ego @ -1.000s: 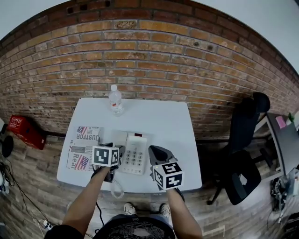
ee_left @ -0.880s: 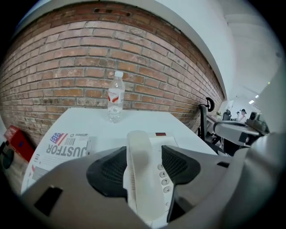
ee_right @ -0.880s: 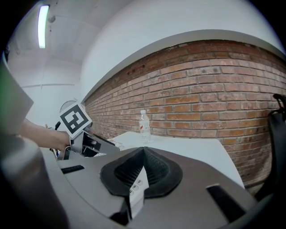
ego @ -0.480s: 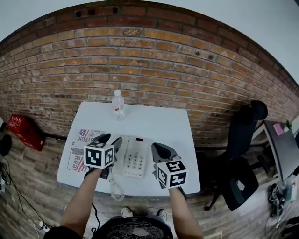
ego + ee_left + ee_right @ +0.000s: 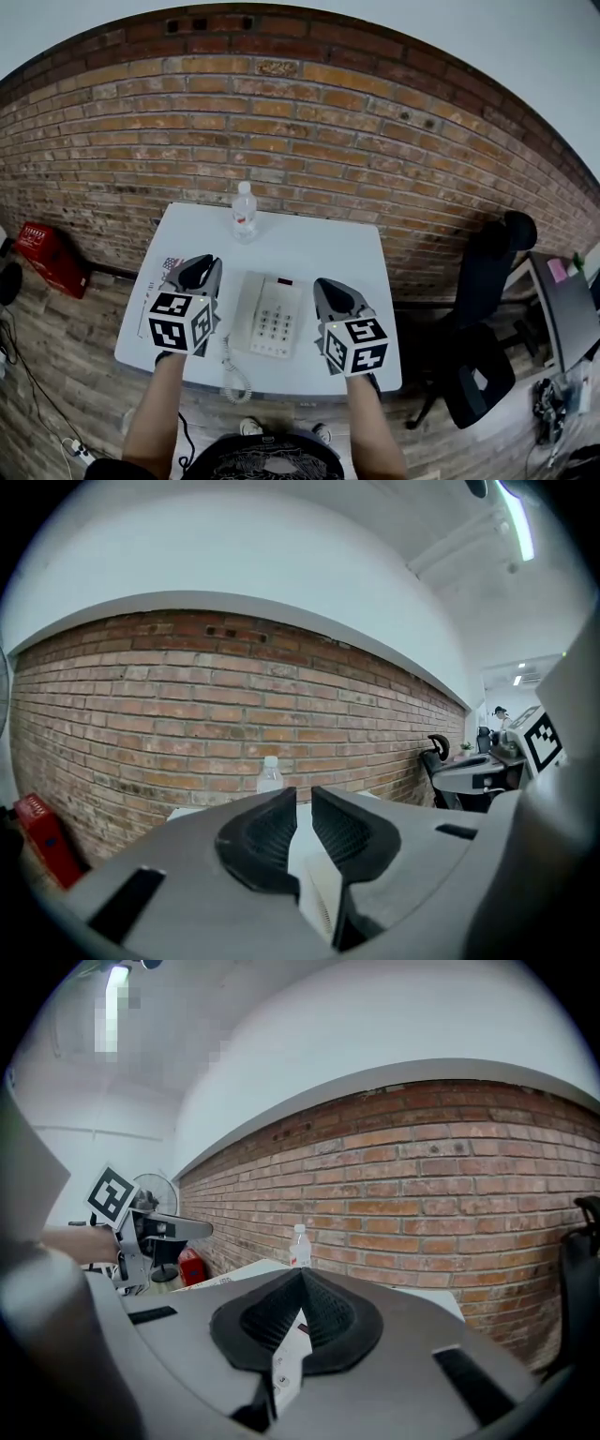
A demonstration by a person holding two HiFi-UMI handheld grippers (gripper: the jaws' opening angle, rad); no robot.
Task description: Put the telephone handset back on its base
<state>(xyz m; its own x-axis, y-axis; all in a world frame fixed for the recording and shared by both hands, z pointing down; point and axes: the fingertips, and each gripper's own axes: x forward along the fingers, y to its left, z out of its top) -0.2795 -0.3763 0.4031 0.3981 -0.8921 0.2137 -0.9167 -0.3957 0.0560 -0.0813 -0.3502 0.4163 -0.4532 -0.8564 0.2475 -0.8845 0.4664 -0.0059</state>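
The white telephone [image 5: 272, 323] lies mid-table, and its handset [image 5: 246, 309] rests in the cradle on the base's left side. A coiled cord [image 5: 234, 375] hangs over the front edge. My left gripper [image 5: 199, 272] hovers just left of the phone, apart from the handset. Its jaws are closing and only a narrow gap shows between the pads [image 5: 267, 832], with nothing in it. My right gripper [image 5: 333, 295] hangs to the right of the phone with its fingertips [image 5: 314, 1302] together and nothing held.
A clear water bottle [image 5: 244, 211] stands at the back of the white table [image 5: 319, 248], close to the brick wall. A newspaper [image 5: 161, 272] lies under my left gripper. A black office chair [image 5: 487, 281] stands to the right, a red box [image 5: 37, 248] on the floor to the left.
My left gripper let go of the handset, which now lies on the base, and drew away to the left with its jaws narrowing. The right gripper stayed beside the phone.
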